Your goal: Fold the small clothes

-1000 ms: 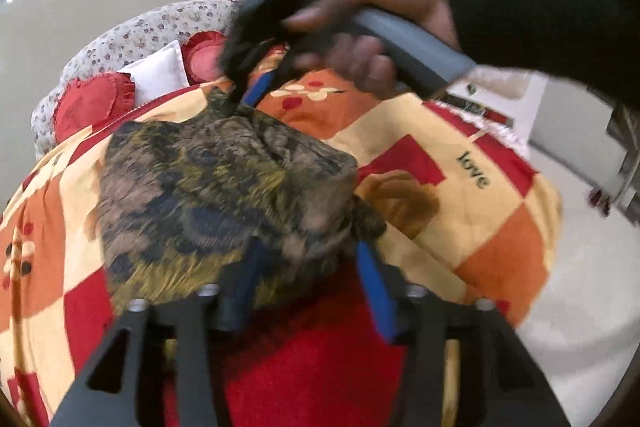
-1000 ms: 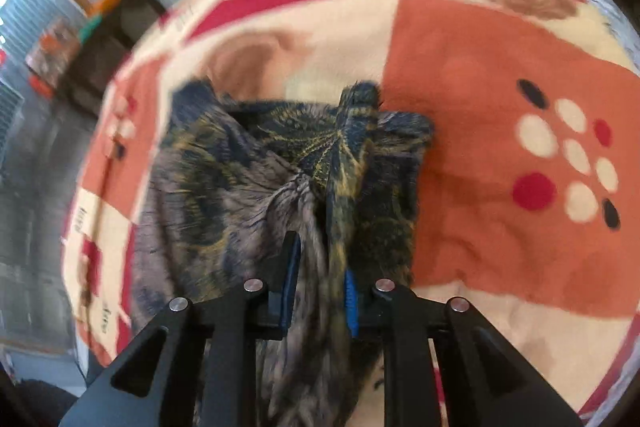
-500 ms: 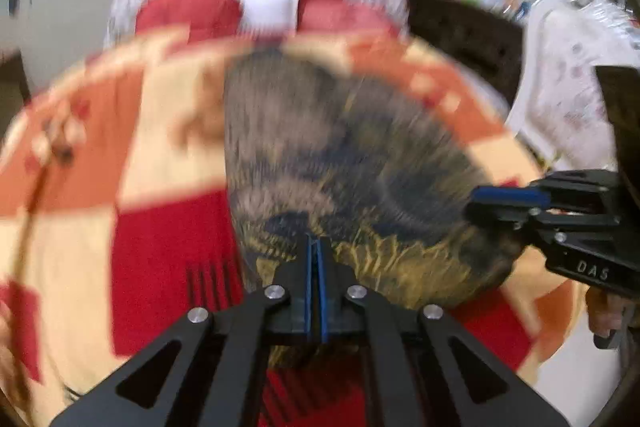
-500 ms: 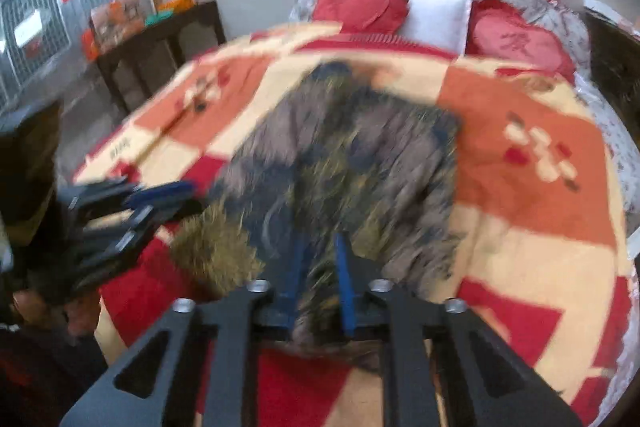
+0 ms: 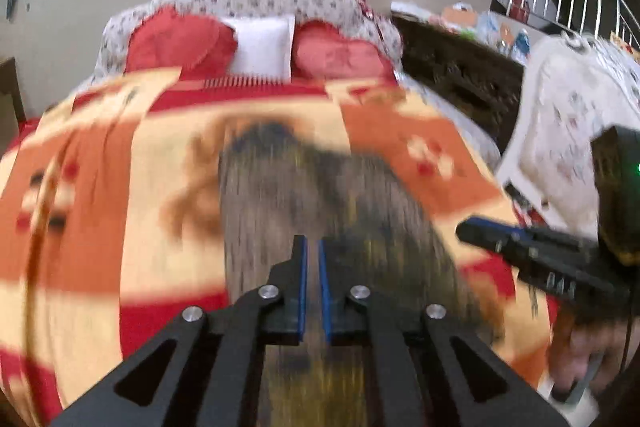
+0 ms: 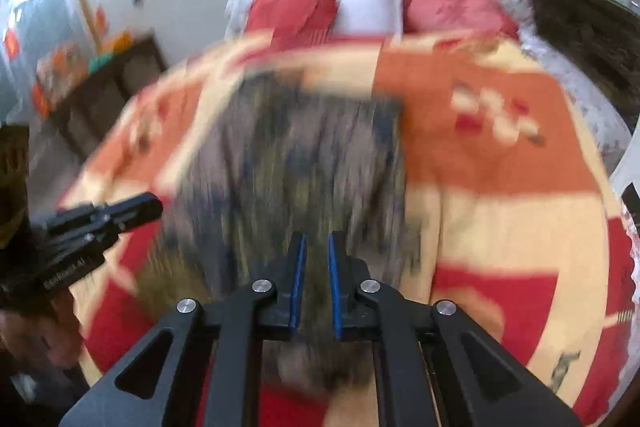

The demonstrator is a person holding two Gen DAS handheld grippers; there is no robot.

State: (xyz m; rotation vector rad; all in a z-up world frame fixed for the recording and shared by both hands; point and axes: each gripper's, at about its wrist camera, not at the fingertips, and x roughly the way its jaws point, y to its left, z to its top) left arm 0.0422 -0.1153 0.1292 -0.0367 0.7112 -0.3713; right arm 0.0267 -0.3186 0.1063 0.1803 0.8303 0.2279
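Both wrist views heavily motion-blurred. A dark patterned garment [image 5: 320, 211], brown-grey with navy and yellow markings, lies on the bed's checked blanket [image 5: 120, 187], which is red, orange and cream. The cloth runs from mid-bed toward the near edge and under both cameras.

Left claw [image 5: 313, 291]: blue-padded fingers [image 5: 303, 291] nearly together with a narrow slit between them, cloth directly beneath. Cannot tell from the blur whether fabric is pinched.

Right claw [image 6: 317, 283]: fingers a little apart, garment [image 6: 296, 155] showing through the gap. Grasp likewise cannot be told.

Each claw shows in the other's view: the right one at the garment's right edge [image 5: 520, 247], the left one at its left edge [image 6: 100, 219].

At the bed head are two red cushions [image 5: 180, 43] flanking a white pillow [image 5: 262, 45].
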